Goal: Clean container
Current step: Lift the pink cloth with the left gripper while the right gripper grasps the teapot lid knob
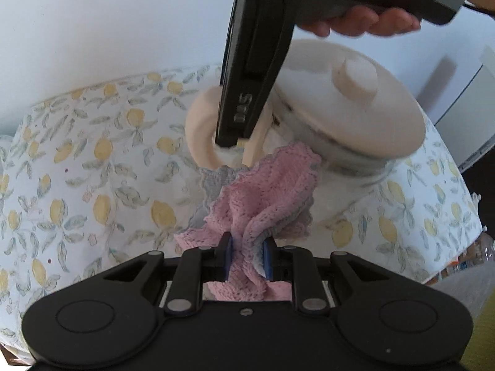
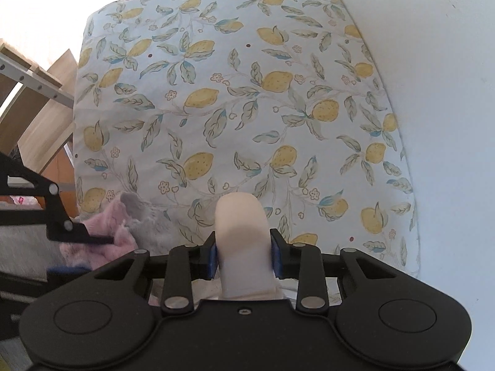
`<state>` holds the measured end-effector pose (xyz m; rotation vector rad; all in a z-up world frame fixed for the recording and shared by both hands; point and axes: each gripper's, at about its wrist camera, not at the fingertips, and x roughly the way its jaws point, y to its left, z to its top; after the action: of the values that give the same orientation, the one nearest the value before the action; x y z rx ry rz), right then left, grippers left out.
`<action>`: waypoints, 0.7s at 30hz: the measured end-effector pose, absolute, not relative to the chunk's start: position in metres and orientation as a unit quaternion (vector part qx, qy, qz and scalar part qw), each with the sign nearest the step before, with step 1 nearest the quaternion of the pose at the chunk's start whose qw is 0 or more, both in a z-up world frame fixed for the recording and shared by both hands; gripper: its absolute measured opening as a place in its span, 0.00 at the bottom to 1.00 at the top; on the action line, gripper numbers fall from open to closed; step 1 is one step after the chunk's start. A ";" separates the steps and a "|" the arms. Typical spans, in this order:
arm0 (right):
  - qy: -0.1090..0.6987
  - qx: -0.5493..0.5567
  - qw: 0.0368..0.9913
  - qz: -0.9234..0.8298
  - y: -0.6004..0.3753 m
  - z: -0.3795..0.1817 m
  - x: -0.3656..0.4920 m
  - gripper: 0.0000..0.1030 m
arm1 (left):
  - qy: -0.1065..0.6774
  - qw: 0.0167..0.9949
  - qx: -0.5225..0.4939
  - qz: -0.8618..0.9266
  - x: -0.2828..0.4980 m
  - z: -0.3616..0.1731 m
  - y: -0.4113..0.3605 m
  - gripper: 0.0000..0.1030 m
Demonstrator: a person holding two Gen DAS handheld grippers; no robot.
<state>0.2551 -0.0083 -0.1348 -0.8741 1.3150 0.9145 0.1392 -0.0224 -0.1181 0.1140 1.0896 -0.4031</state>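
Item: cream lidded container [image 1: 340,117] with round knob and loop handle [image 1: 201,130], tilted over a lemon-and-leaf printed tablecloth [image 1: 92,160].
Left gripper [image 1: 247,258]: blue pads pinched on a pink-and-grey knitted cloth [image 1: 269,191], which touches the container's side below the lid.
Right gripper [image 2: 245,256]: pads pressed against the cream handle, holding it.
Markings: pale lettering on the right gripper's black body, seen upside down, not reliably legible.

I'm seeing a knitted pink cloth [image 1: 272,185] — soft, rough-textured; the container [image 1: 346,117] is looking like smooth matt cream plastic, and the lemon-print tablecloth [image 2: 216,108] — thin matt fabric
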 end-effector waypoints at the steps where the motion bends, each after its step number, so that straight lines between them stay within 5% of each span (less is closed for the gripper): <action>1: 0.570 -0.381 0.612 0.394 -0.007 -0.135 0.254 0.36 | 0.513 0.836 0.052 -0.188 0.142 -0.118 -0.022 0.18; 21: 0.576 -0.376 0.613 0.389 -0.006 -0.129 0.255 0.36 | 0.486 0.841 0.068 -0.230 0.167 -0.132 -0.040 0.18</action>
<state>0.2553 -0.0062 -0.1289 -0.8671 1.3281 0.8961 0.1668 -0.0400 -0.1316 0.1436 1.0262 -0.4858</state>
